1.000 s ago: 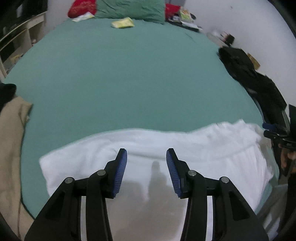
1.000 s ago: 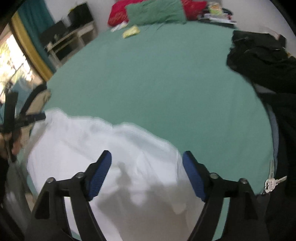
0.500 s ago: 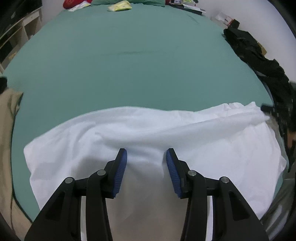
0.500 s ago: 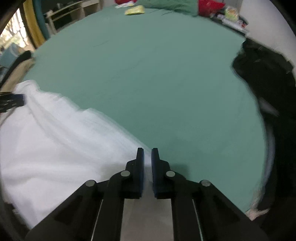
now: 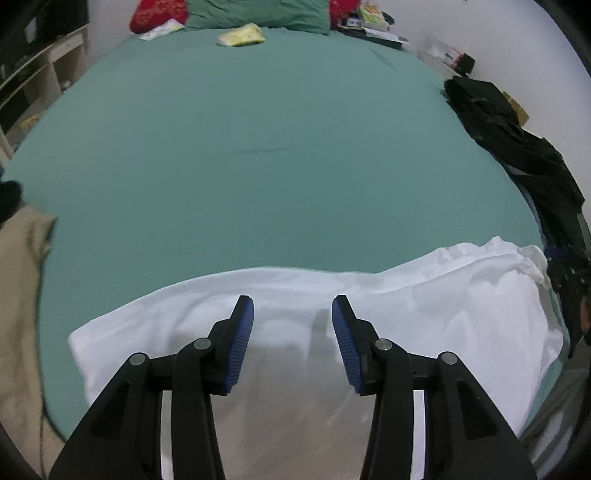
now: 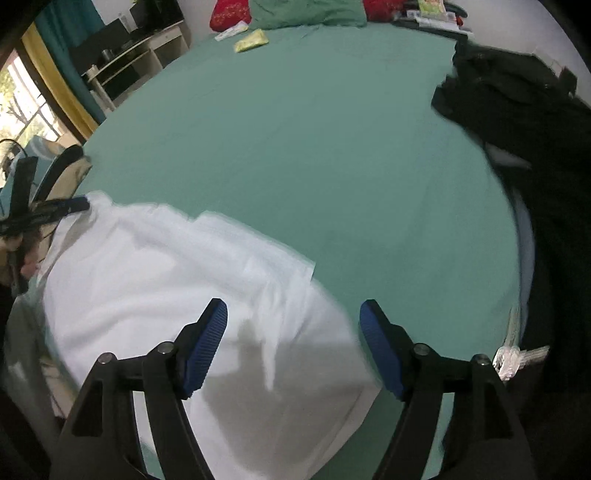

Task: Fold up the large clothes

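Observation:
A large white garment [image 5: 424,306] lies spread along the near edge of a green bed [image 5: 258,147]. It also shows in the right wrist view [image 6: 155,273]. My left gripper [image 5: 292,310] is open and empty, just above the garment's middle. My right gripper [image 6: 293,314] is wide open and empty, over the garment's right end, whose corner is folded and rumpled. In the right wrist view the left gripper's fingers [image 6: 70,205] show at the garment's far left edge.
A pile of black clothes [image 5: 517,147] lies along the bed's right side, also in the right wrist view [image 6: 524,122]. A beige cloth [image 5: 18,295] hangs at the left edge. Pillows [image 5: 258,11] and a yellow packet [image 5: 242,35] sit at the head. Keys [image 6: 517,358] lie near the right gripper.
My right gripper was shut half a second ago and has opened wide, letting go of the garment's edge. Both grippers pulled back and up. The garment has settled on the bed.

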`<state>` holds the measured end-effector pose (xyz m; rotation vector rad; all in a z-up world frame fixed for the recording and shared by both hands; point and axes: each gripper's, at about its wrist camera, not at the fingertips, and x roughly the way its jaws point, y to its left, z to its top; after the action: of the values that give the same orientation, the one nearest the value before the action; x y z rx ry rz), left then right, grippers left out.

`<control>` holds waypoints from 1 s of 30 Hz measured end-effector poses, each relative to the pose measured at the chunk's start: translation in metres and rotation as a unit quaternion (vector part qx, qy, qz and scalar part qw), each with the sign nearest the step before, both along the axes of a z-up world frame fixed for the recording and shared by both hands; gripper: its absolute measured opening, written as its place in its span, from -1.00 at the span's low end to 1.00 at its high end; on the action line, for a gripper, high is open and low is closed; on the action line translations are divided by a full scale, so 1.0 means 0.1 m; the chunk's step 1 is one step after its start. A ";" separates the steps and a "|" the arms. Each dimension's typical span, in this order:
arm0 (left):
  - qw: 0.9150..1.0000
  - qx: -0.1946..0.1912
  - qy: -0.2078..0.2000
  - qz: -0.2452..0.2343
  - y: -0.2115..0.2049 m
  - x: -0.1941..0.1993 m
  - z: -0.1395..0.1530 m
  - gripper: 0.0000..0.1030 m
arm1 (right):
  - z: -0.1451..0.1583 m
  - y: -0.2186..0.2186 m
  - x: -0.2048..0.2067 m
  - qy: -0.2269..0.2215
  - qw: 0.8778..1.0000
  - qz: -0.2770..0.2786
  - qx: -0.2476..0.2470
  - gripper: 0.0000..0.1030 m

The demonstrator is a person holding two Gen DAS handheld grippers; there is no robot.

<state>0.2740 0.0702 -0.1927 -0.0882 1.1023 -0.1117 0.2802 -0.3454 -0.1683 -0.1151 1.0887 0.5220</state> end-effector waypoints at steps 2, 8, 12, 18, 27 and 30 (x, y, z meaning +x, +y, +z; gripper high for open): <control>1.000 0.010 0.002 0.012 0.15 -0.10 0.02 -0.09 | -0.06 0.05 -0.13 -0.008 0.999 0.014 -0.031 0.45; 0.999 0.033 0.023 0.035 0.45 -0.23 -0.09 -0.09 | -0.23 0.07 0.00 -0.023 0.993 0.004 -0.114 -0.85; 0.997 0.051 0.041 0.050 0.57 -0.20 -0.28 -0.09 | -0.15 -0.16 0.33 -0.024 0.997 -0.056 -0.049 -0.85; 0.994 0.060 0.010 0.093 0.79 -0.10 -0.24 -0.09 | -0.27 -0.20 0.65 0.004 0.993 -0.115 0.007 -0.50; 0.987 0.015 -0.036 0.157 1.07 -0.54 0.05 -0.01 | 0.07 -0.33 -0.07 -0.033 0.979 -0.199 0.015 0.46; 0.984 -0.015 -0.023 0.175 1.04 -0.81 0.02 0.07 | 0.07 -0.39 -0.44 -0.023 0.974 -0.223 0.044 0.46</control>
<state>0.1930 0.1744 -0.1904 -0.3035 1.0234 0.1836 0.2366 -0.3841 -0.1614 0.1928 1.0058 0.1615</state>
